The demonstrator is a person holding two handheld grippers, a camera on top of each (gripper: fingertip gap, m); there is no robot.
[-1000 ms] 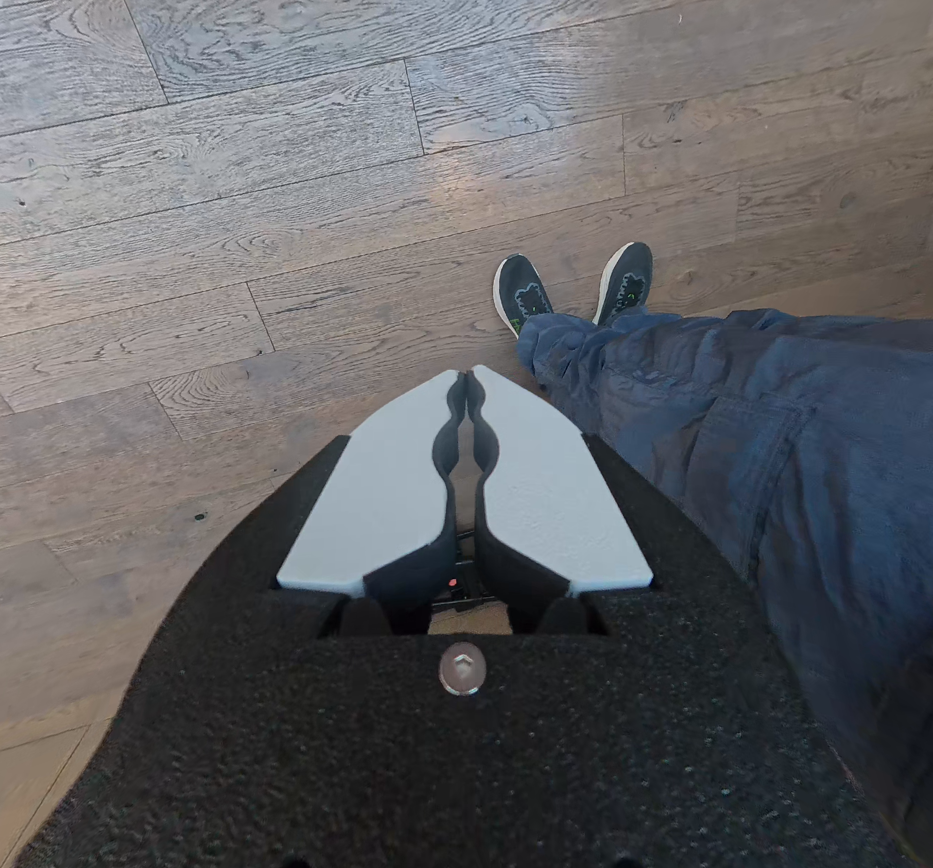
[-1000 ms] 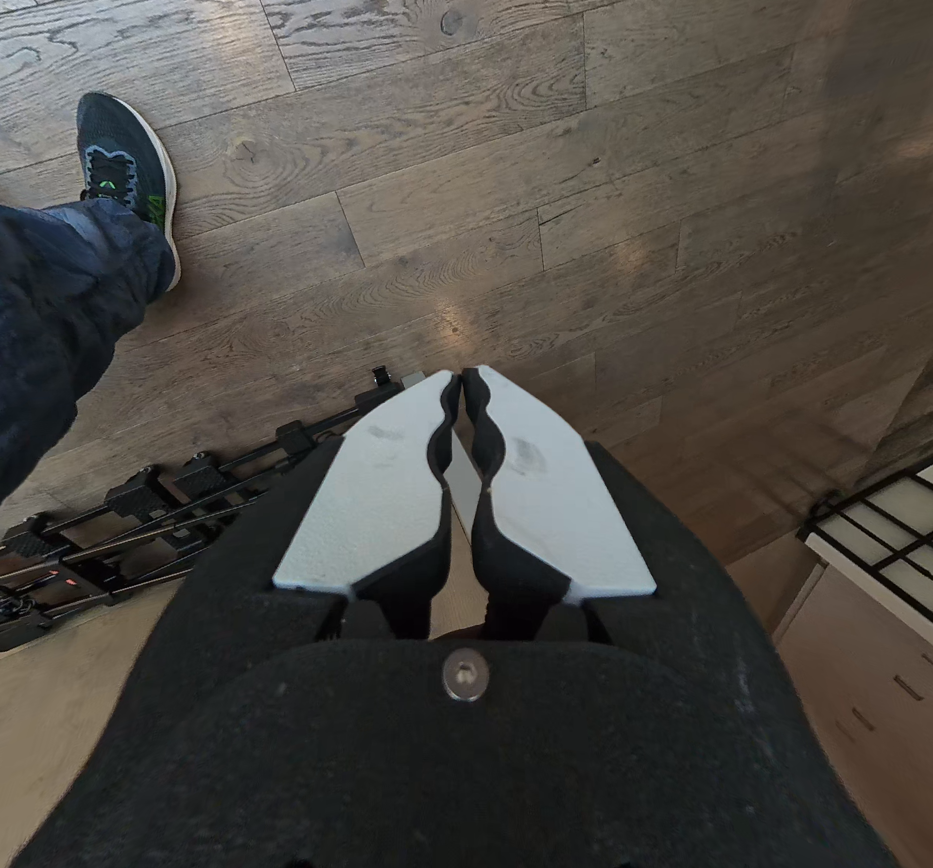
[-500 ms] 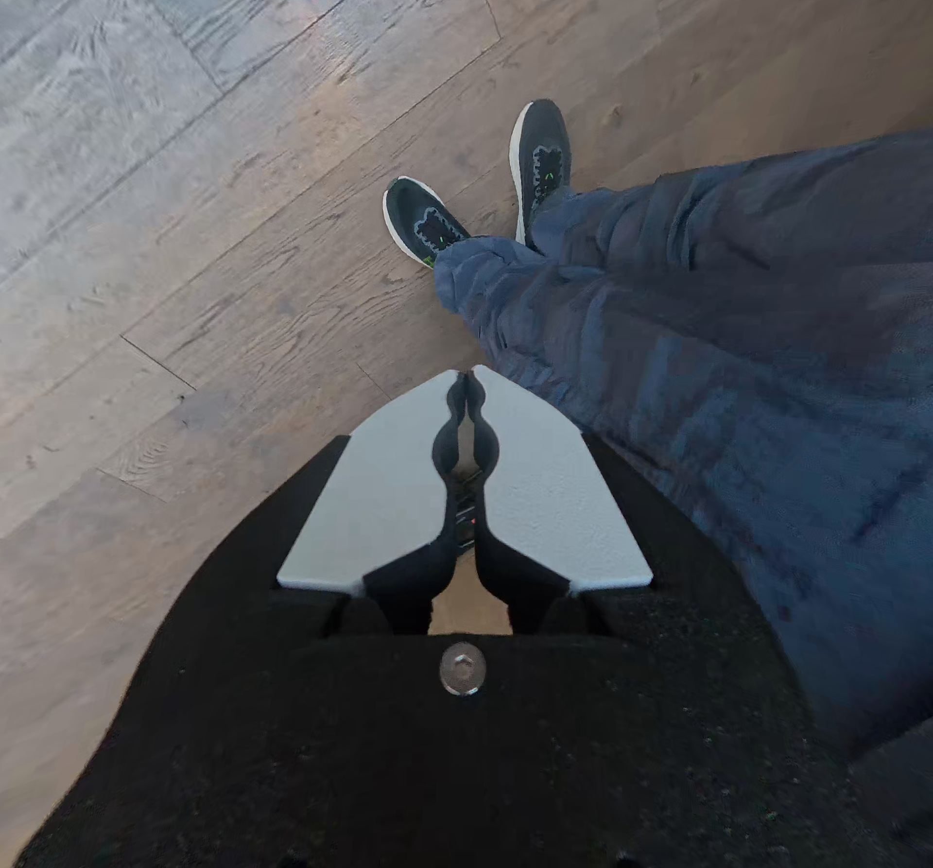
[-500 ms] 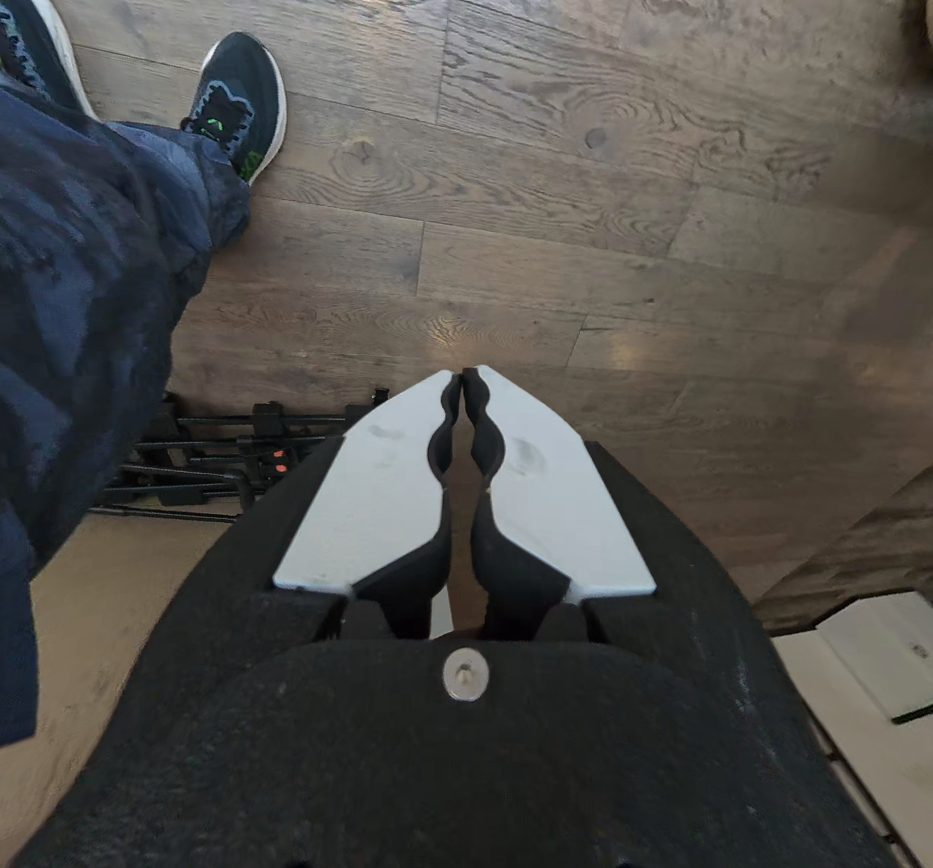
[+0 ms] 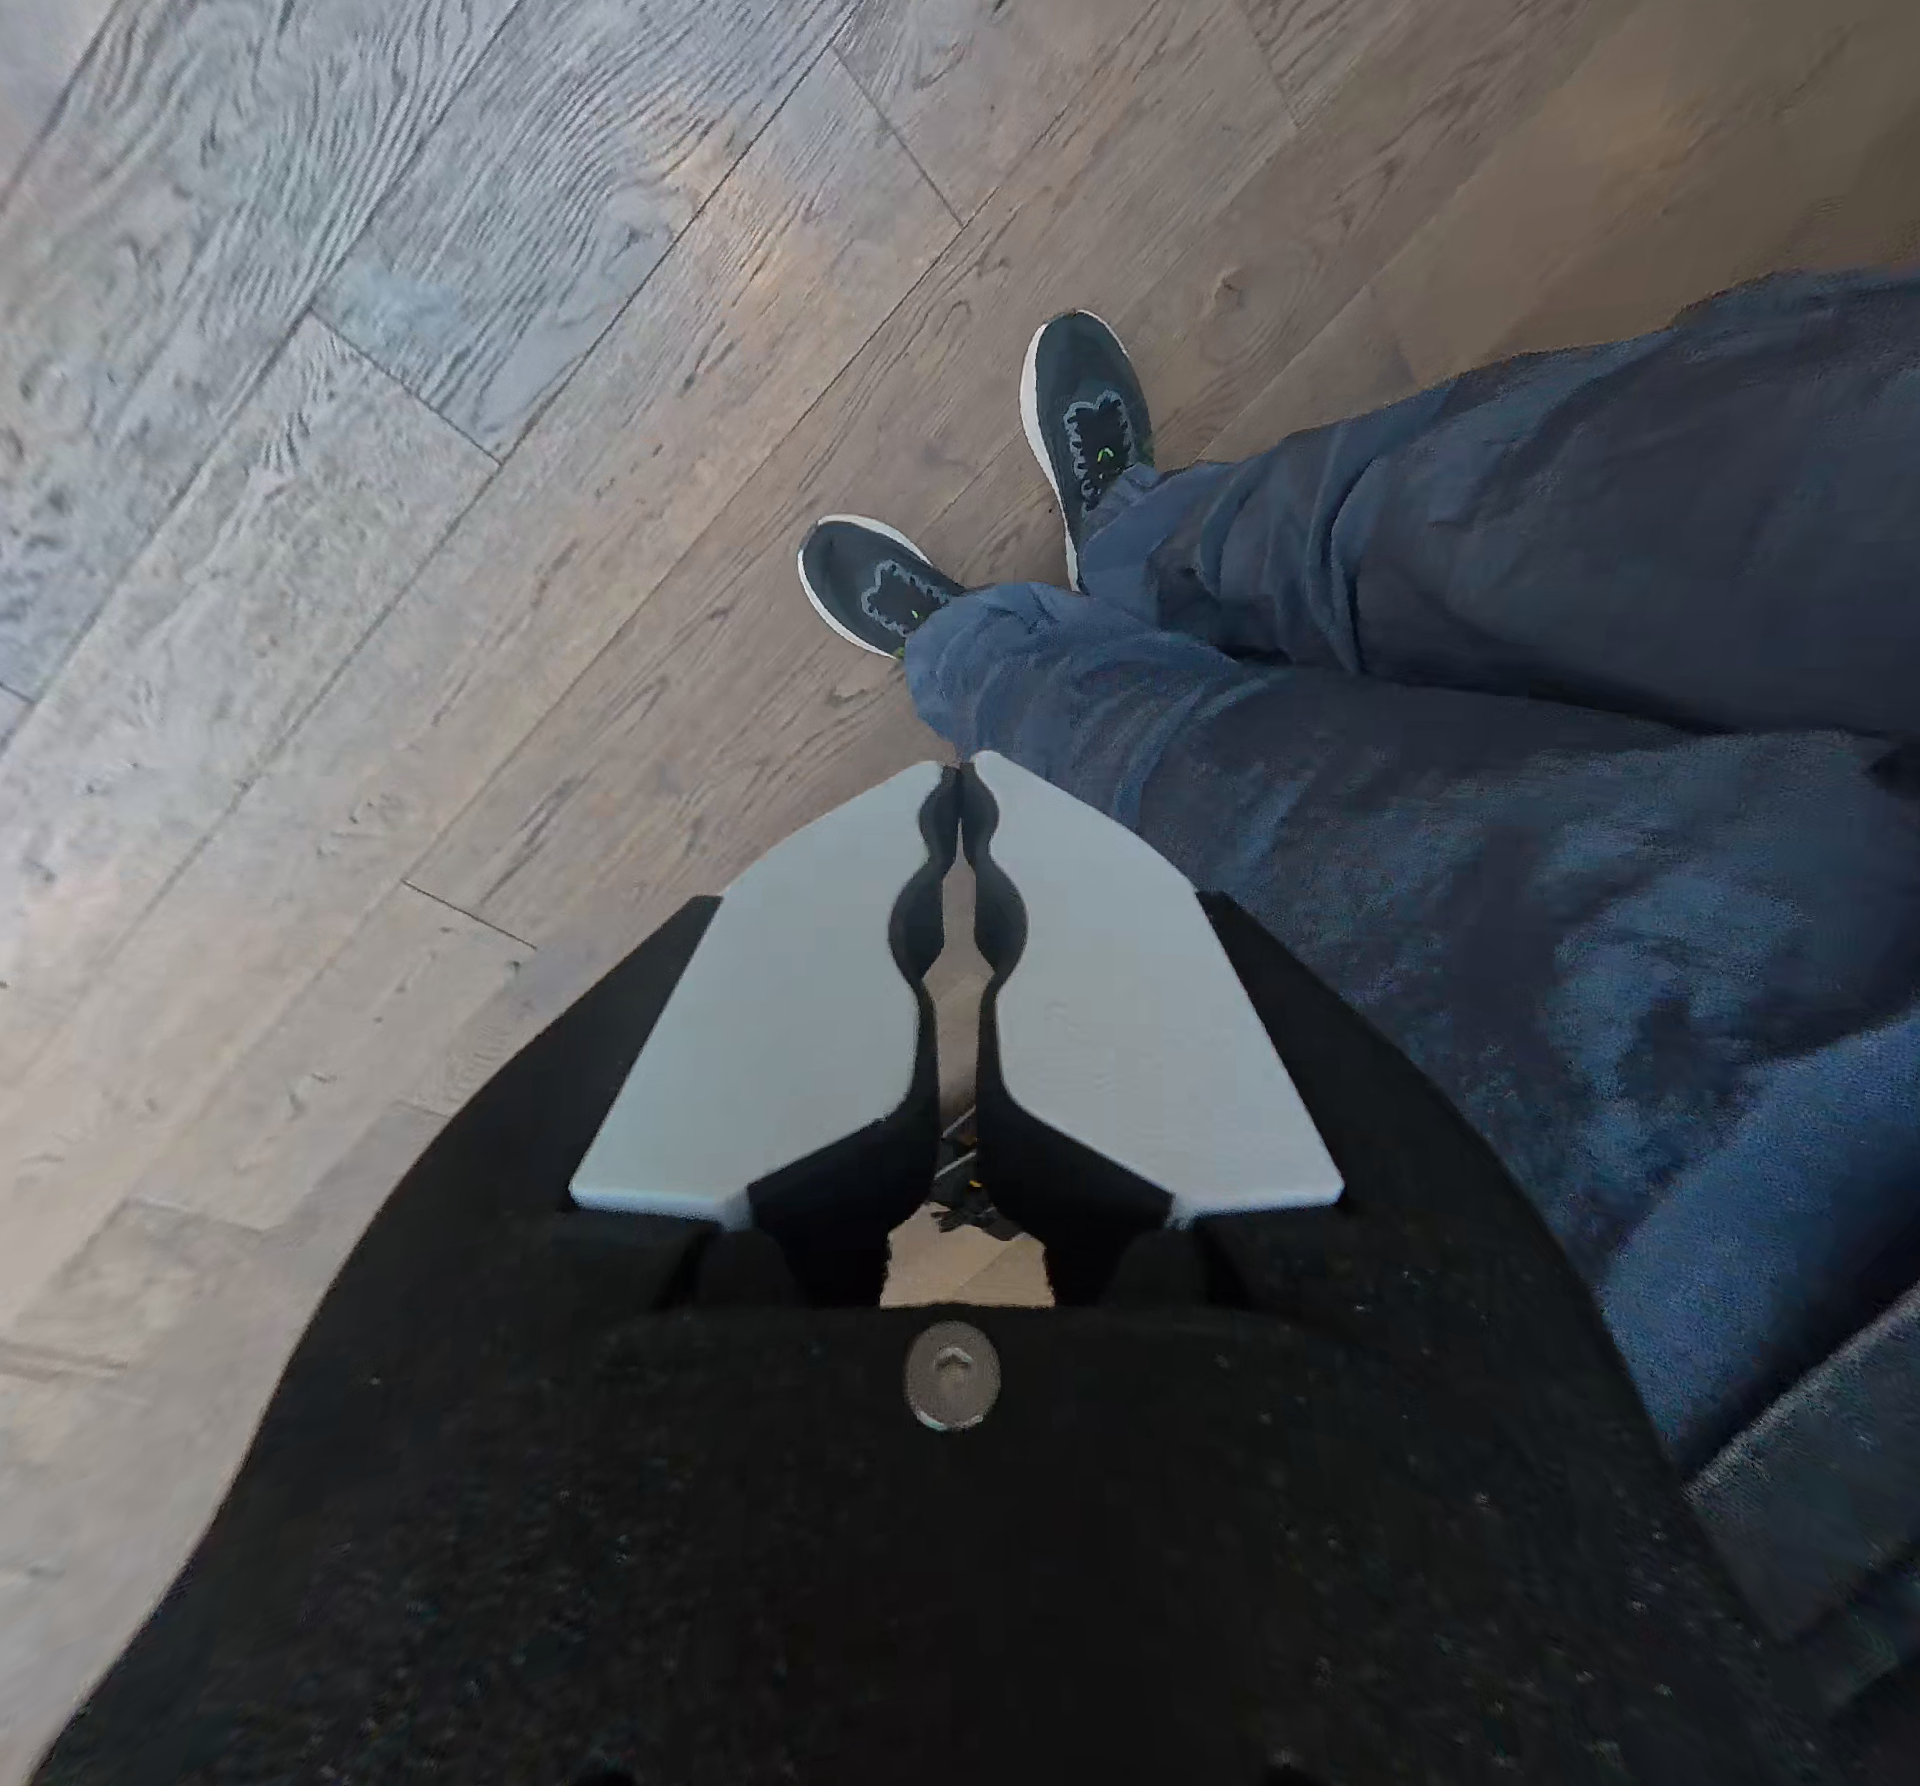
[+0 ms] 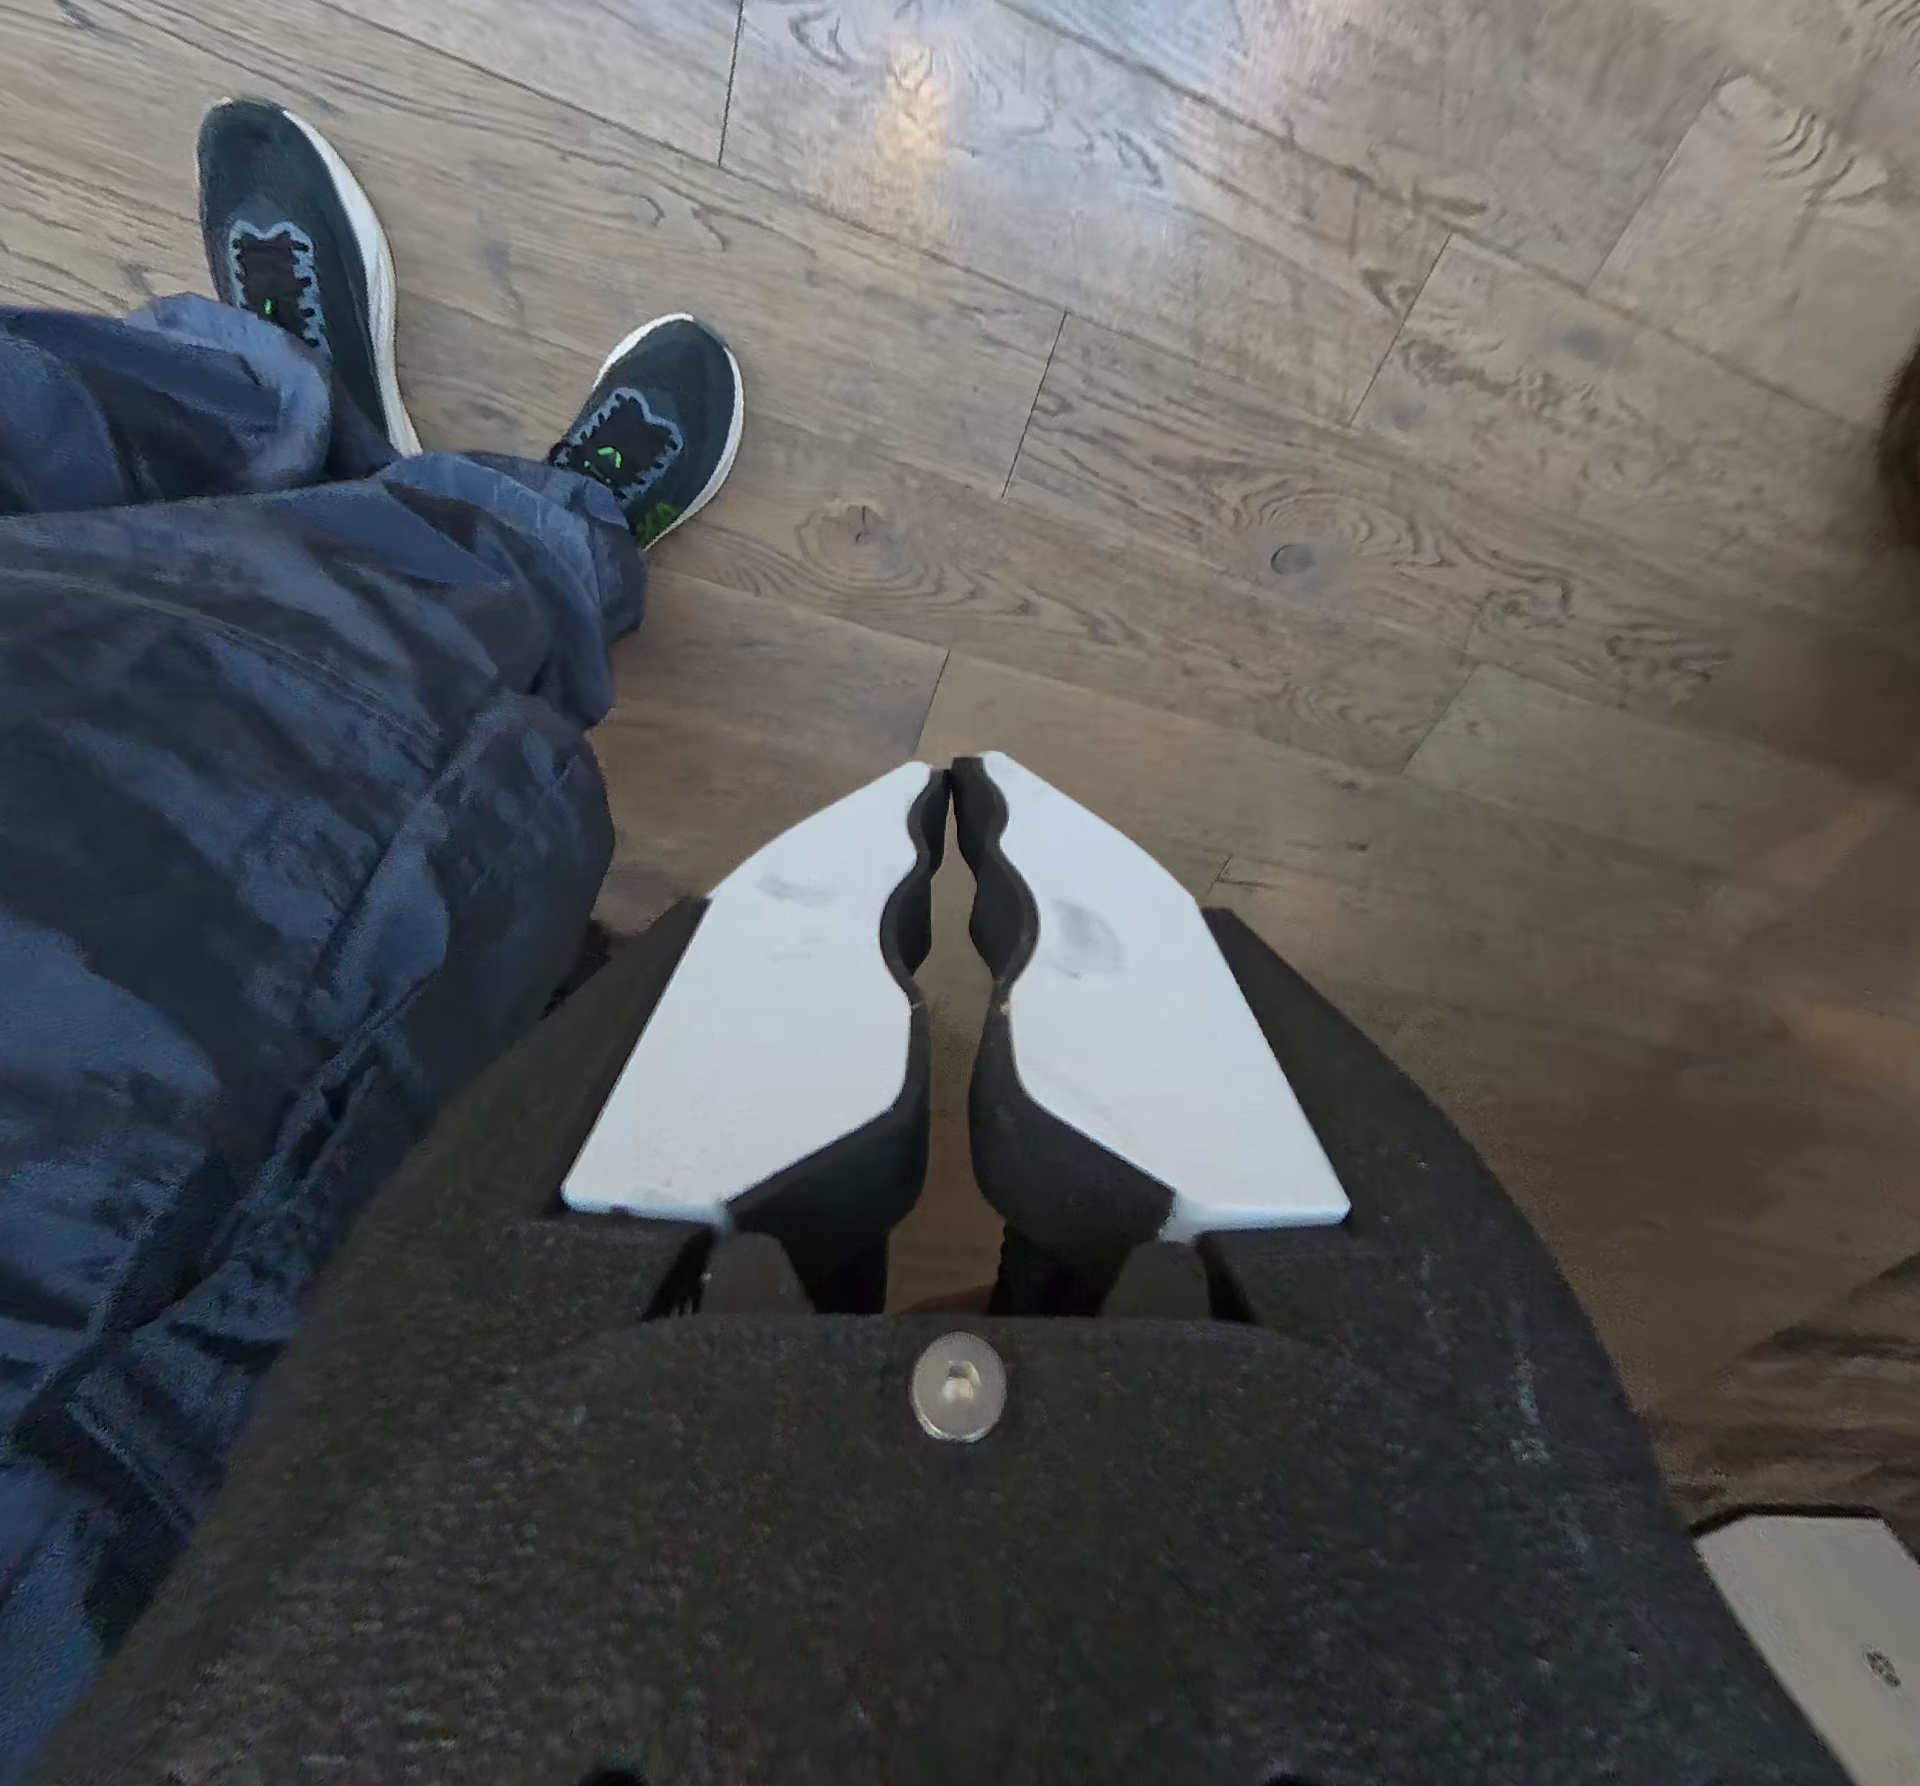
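My left gripper (image 5: 957,768) points down at a wooden plank floor (image 5: 436,386). Its white fingers with black pads are shut with nothing between them. A person's legs in blue trousers (image 5: 1455,801) and two dark shoes (image 5: 878,583) are just to its right. My right gripper (image 6: 950,766) also points down at the floor (image 6: 1247,448), shut and empty. In the right wrist view the same trousers (image 6: 260,749) and shoes (image 6: 655,422) are to its left. Neither gripper touches anything.
A white flat object (image 6: 1829,1622) with a dark edge shows at the lower right corner of the right wrist view. A dark blurred shape (image 6: 1901,458) sits at the right edge there. A little dark hardware (image 5: 961,1180) shows through the gap between the left fingers. One gripper's finger ends stand about 45 centimeters off the other's.
Both views have swung round over the floor. The black folded stand seen at the lower left of the right wrist view is out of sight now. Both grippers stay shut.
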